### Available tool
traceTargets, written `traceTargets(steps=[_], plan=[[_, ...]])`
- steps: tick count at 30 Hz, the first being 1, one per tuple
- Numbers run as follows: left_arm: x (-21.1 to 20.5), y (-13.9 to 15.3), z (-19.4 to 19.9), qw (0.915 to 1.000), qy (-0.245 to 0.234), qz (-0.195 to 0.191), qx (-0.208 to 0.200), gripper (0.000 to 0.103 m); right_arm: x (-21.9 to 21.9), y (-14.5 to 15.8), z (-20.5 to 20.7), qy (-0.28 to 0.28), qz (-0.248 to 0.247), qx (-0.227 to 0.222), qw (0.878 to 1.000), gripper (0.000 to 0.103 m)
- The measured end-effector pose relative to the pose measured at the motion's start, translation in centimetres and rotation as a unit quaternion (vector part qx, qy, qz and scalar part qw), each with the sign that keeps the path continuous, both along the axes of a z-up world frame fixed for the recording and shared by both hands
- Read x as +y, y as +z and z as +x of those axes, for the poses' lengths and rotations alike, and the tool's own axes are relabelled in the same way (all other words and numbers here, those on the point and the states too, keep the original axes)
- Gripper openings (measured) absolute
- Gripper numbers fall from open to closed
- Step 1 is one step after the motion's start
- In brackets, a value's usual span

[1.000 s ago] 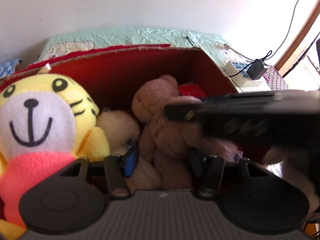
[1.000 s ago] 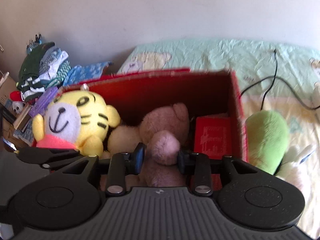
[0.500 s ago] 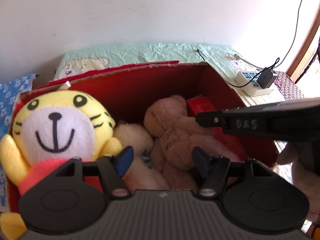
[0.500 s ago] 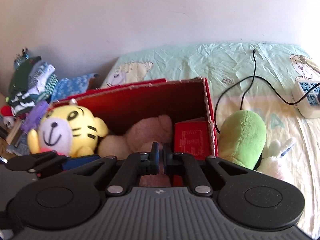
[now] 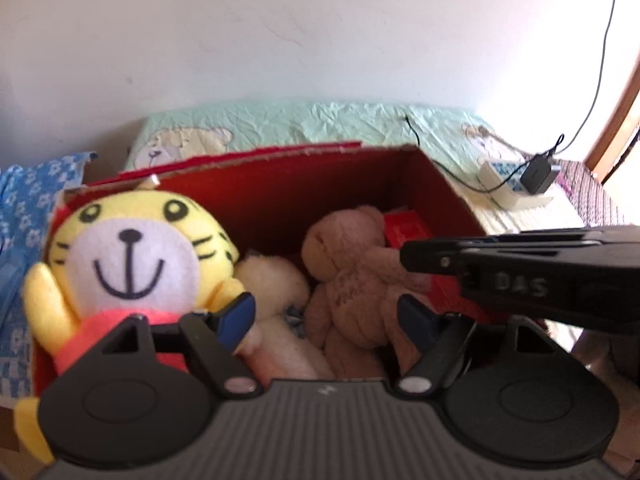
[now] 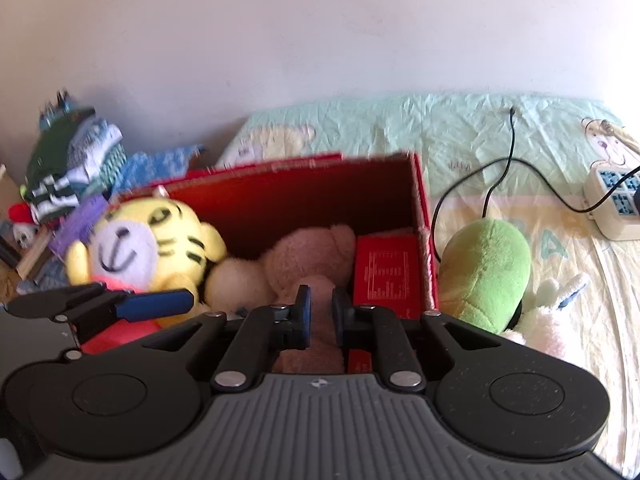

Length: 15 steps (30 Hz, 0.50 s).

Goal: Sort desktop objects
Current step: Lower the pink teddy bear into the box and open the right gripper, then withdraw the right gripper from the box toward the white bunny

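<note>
Red cardboard box with plush toys

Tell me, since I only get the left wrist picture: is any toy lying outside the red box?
Observer: Yes. A green plush toy lies on the bedsheet, just right of the red box.
Operator: Anything beside it?
Observer: A white plush lies against it, farther right.
Operator: And left of the box?
Observer: A stack of green and striped clothes sits by the wall.
</note>
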<state>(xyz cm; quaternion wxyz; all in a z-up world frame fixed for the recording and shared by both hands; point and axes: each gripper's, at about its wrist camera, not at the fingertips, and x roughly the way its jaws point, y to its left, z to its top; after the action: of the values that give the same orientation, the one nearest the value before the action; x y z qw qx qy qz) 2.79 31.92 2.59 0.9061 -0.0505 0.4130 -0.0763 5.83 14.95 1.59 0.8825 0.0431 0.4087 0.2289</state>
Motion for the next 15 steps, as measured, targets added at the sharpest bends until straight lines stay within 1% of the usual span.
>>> traceTargets(steps=[1,3,7,9,13,15], plan=[[0.1,0.2,-0.2,1.0000,0.008,-0.001,-0.002,0.083,-0.1,0.3,-0.3,0.002,0.002,-0.006,1.000,0.022],[0.4,0.6,-0.6,0.9995,0.031,0.008,-0.004,0.090,-0.1,0.7,-0.9,0.004,-0.002,-0.014,1.000,0.025],[0.4,1.2,-1.3,0.9976,0.059,0.035,0.007,0.094,-0.5,1.1,-1.8,-0.003,-0.003,-0.021,1.000,0.025],[0.5,1.6,-1.9,0.9964,0.074,0.041,0.005,0.097,-0.7,1.4,-2.2,-0.010,-0.003,-0.027,1.000,0.025],[0.4,2.2,-2.9,0.9934,0.100,0.056,0.004,0.097,-1.1,2.4,-3.4,-0.011,-0.014,-0.046,0.999,0.027],[0.4,2.5,-3.5,0.9917,0.117,0.053,0.005,0.096,-1.4,2.7,-4.0,-0.004,-0.016,-0.056,0.998,0.027]])
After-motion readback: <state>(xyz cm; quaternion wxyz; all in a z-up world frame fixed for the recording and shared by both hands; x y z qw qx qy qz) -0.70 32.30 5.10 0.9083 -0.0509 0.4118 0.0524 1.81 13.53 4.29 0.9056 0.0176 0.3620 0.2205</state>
